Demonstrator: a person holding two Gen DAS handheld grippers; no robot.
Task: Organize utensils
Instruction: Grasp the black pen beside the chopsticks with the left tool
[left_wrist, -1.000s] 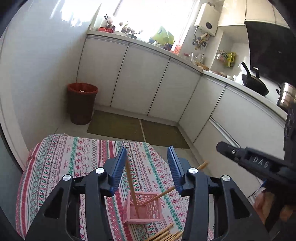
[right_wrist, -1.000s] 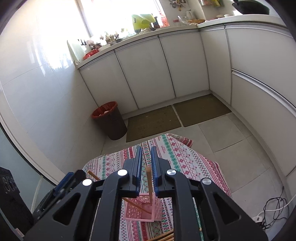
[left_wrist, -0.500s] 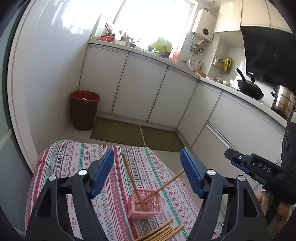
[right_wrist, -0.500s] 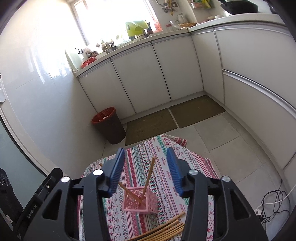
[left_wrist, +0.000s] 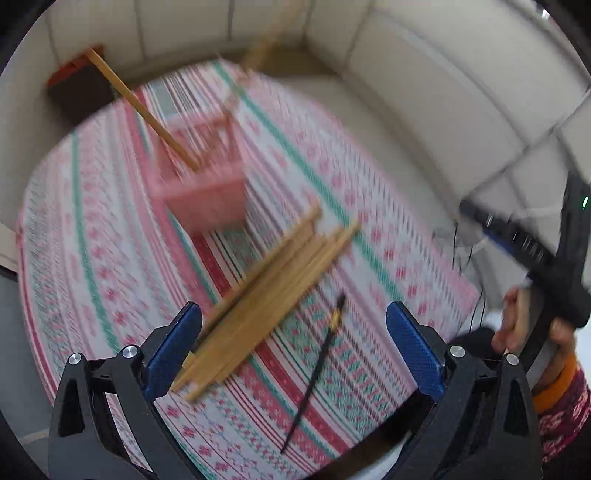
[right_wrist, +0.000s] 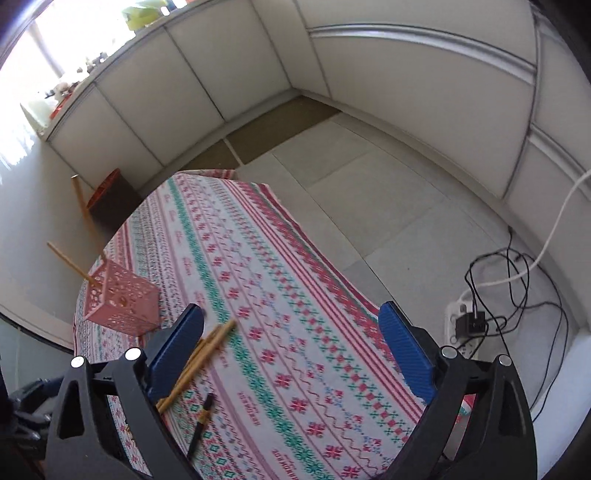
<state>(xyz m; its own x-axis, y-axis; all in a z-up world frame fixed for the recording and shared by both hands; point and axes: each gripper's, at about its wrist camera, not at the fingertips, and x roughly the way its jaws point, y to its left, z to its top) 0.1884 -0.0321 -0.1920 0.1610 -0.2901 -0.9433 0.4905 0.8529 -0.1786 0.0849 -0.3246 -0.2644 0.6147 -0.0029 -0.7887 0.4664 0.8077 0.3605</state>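
Hovering over chopsticks (left_wrist: 258, 295), jaws spread.

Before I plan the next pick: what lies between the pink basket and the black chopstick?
The pile of wooden chopsticks lies between pink basket and black chopstick, in the left wrist view.

Small red lettering woven in rows along the patterned tablecloth (right_wrist: 280, 398), seen upside down and too small to read; white markings on the right hand-held gripper (left_wrist: 524, 243), blurred beyond reading
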